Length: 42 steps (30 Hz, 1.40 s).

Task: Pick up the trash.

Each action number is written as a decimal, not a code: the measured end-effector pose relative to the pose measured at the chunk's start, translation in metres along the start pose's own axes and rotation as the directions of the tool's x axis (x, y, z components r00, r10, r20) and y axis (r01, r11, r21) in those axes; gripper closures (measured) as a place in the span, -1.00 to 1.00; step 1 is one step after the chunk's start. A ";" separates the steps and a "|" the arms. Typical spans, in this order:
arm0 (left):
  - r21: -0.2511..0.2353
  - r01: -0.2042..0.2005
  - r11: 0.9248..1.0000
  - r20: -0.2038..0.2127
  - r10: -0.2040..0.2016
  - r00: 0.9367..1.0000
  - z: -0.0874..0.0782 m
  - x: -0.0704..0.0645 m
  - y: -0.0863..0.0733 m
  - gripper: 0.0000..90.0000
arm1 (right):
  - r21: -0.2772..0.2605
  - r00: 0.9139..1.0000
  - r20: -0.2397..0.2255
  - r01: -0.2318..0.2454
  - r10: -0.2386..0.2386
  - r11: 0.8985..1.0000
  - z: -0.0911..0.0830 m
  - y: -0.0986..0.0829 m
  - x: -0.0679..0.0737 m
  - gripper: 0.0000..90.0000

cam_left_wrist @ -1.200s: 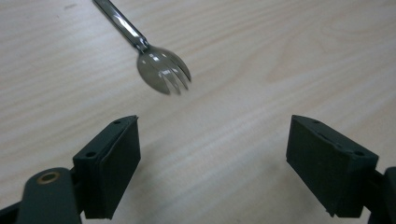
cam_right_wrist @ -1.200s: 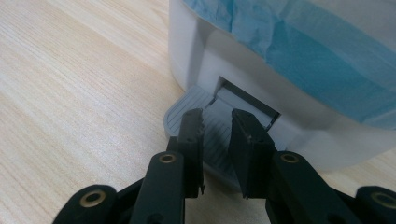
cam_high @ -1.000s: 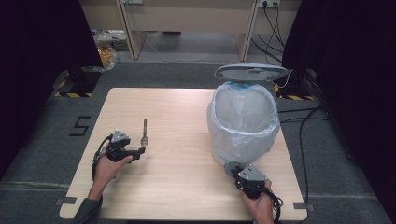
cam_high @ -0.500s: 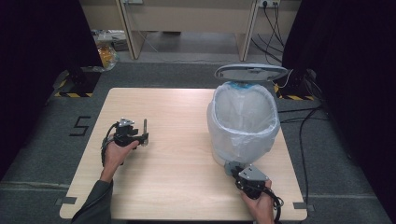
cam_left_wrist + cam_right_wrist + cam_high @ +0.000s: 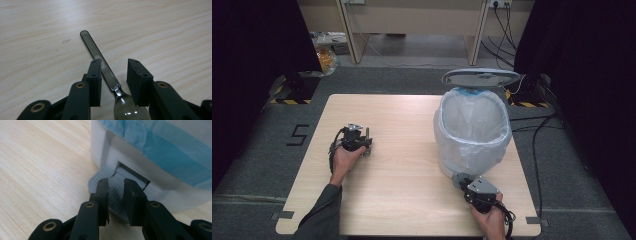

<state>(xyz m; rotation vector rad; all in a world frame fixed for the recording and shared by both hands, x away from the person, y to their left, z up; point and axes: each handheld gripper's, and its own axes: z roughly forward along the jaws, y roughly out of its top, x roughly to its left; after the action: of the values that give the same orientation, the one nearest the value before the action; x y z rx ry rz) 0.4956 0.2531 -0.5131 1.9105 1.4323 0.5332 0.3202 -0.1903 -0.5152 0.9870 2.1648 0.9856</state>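
Pale wood-grain tabletop (image 5: 407, 200) on grey floor; dark curtains to both sides, desk legs and cables at the far wall. White pedal bin (image 5: 472, 132) with a translucent liner stands at the right half of the tabletop, near the right edge, lid (image 5: 480, 78) raised. Middle and near-left areas of the surface are bare, giving room between the hands. Left tool (image 5: 114, 75): jaws apart, straddling a dark plastic spoon (image 5: 100, 58) that lies flat on the wood; the handle runs away from the tool, the bowl sits at its base, and the left jaw touches or nearly touches the handle. Right tool (image 5: 116, 186): jaws slightly parted, resting on the bin's grey pedal (image 5: 113, 192), gripping nothing.
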 end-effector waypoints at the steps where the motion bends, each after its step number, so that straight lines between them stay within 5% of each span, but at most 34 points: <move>1: 0.000 0.000 1.000 0.000 0.000 1.000 0.000 0.000 0.000 0.49 | 0.000 1.000 0.000 0.000 0.000 1.000 0.000 0.000 0.000 0.65; 9: 0.002 -0.009 1.000 -0.015 0.009 1.000 0.003 -0.001 0.002 0.77 | -0.001 1.000 0.000 0.003 -0.003 1.000 0.000 0.000 0.000 0.64; 19: -0.005 -0.023 1.000 -0.016 0.023 1.000 -0.001 -0.001 -0.001 0.78 | -0.001 1.000 -0.001 0.006 -0.006 1.000 0.000 0.000 -0.001 0.65; 29: -0.025 -0.054 0.998 0.025 0.055 0.998 -0.018 -0.007 0.007 0.78 | -0.001 1.000 -0.001 0.003 -0.003 1.000 0.000 0.000 0.000 0.64; 42: -0.111 -0.093 0.989 0.115 0.106 0.988 -0.057 -0.023 0.023 0.78 | -0.001 1.000 -0.001 0.006 -0.006 1.000 0.000 0.000 0.000 0.65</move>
<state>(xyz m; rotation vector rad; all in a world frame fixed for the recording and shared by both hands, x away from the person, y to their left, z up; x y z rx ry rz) 0.4652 0.2433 -0.4559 1.9039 1.2132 0.5202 0.3204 -0.1904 -0.5152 0.9799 2.1668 0.9842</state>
